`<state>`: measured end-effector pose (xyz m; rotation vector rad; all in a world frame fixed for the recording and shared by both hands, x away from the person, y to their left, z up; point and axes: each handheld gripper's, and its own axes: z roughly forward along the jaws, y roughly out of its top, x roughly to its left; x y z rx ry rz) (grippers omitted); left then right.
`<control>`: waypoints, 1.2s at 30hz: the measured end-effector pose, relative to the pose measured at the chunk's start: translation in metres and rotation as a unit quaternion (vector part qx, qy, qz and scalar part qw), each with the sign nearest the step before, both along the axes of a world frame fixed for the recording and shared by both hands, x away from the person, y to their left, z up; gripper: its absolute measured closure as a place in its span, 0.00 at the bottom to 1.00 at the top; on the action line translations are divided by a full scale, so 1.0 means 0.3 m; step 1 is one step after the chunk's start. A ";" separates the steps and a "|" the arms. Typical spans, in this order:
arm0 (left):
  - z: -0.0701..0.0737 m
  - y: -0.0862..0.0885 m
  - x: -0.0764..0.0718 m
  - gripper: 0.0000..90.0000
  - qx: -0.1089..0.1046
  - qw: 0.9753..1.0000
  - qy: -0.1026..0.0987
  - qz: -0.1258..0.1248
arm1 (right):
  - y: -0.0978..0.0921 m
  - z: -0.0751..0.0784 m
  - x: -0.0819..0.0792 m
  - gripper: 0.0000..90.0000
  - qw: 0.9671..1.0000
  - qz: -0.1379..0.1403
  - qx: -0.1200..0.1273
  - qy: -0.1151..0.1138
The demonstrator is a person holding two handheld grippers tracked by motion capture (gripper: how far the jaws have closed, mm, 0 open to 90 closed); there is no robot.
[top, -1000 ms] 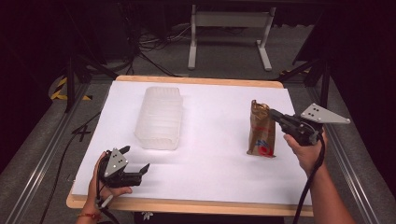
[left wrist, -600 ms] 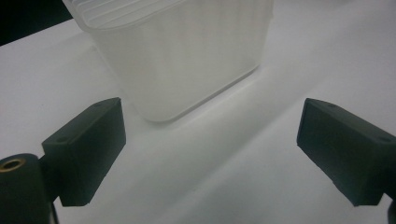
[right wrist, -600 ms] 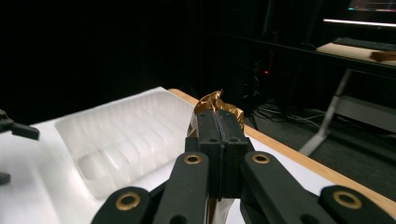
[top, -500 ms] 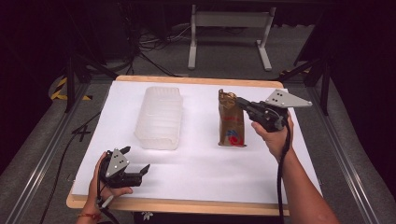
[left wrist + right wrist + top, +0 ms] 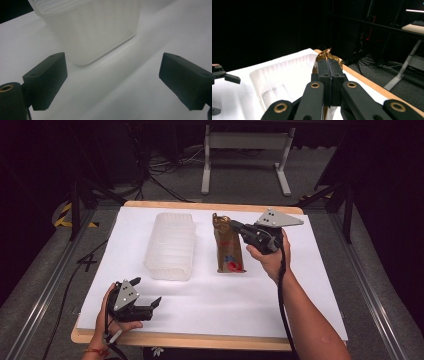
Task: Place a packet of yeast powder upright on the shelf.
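Fingers of the person's left hand (image 5: 116, 312) are gripping the left claw (image 5: 150, 306) at the near-left of the counter (image 5: 300, 285), its jaws gaping wide and empty. Mid-counter, a translucent plastic tub (image 5: 171, 246) is lying just beside a brown bag (image 5: 227, 245), whose crumpled top the right claw (image 5: 235, 225) is pinching tight.

The tabletop (image 5: 165, 340) is a wooden board, almost wholly covered by a white sheet (image 5: 240, 300). 2 things lie on the sheet: a clear plastic container (image 5: 171, 246) toward the far left corner, and just beside it, near the middle of the far edge, a brown pouch (image 5: 228, 247).
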<state>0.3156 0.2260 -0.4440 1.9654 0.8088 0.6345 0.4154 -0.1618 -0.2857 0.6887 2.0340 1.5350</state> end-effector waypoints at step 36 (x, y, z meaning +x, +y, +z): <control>-0.004 0.013 -0.010 0.10 0.002 1.000 0.000 -0.001 | 0.369 0.035 0.134 1.00 0.997 0.071 -0.021 -0.006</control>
